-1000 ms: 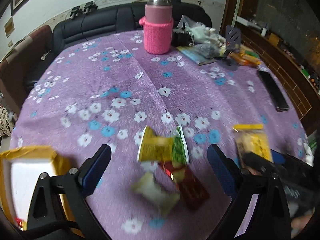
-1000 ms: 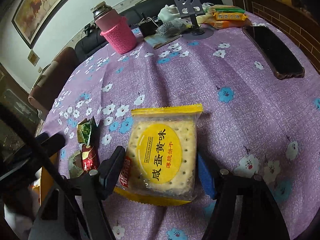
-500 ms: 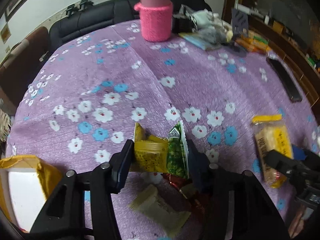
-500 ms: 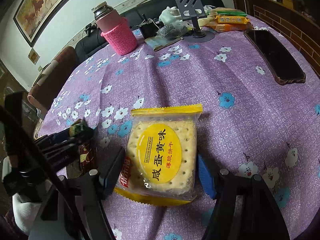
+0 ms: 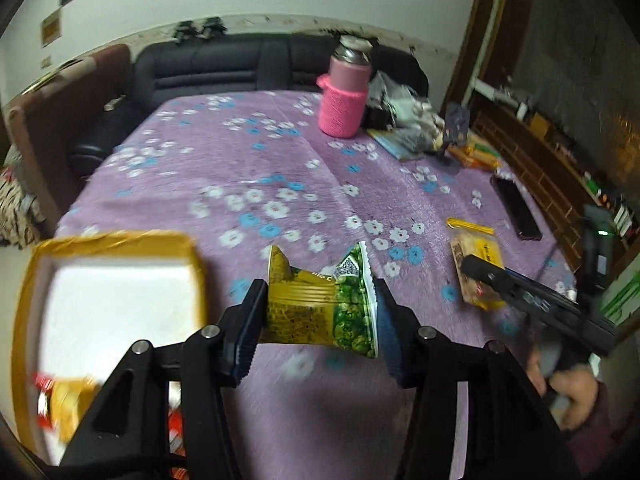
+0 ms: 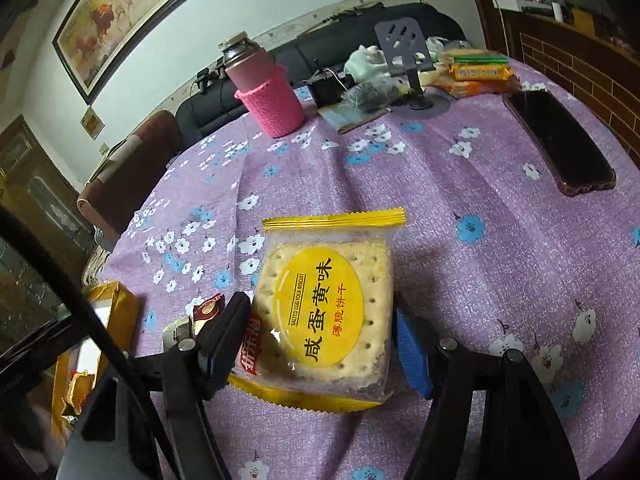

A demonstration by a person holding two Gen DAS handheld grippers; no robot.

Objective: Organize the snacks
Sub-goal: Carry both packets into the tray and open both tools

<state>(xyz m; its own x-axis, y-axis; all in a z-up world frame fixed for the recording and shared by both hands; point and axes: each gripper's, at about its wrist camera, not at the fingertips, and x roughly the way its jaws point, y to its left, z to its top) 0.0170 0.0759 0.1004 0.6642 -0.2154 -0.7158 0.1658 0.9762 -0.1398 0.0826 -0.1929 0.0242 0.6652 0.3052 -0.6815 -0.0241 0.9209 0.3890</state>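
My left gripper (image 5: 318, 312) is shut on a yellow and green snack packet (image 5: 320, 308) and holds it above the purple flowered tablecloth (image 5: 256, 168), just right of a yellow-rimmed box (image 5: 112, 280) with a white inside. My right gripper (image 6: 320, 328) is shut on a yellow biscuit packet (image 6: 326, 308), which lies low over the cloth; it also shows in the left wrist view (image 5: 476, 256). A red snack (image 6: 206, 312) and a pale snack (image 6: 178, 330) lie on the cloth left of the right gripper. The box shows at the left of the right wrist view (image 6: 116, 308).
A pink flask (image 5: 346, 96) (image 6: 266, 96) stands at the back. A black phone (image 6: 560, 140) (image 5: 516, 208) lies at the right. A phone stand (image 6: 404, 52), orange packets (image 6: 480, 76) and bags crowd the back right. A dark sofa (image 5: 224, 68) lies beyond.
My left gripper closed on the yellow and green packet, lifted it and swung left toward the box. My right gripper stays shut on the biscuit packet in place.
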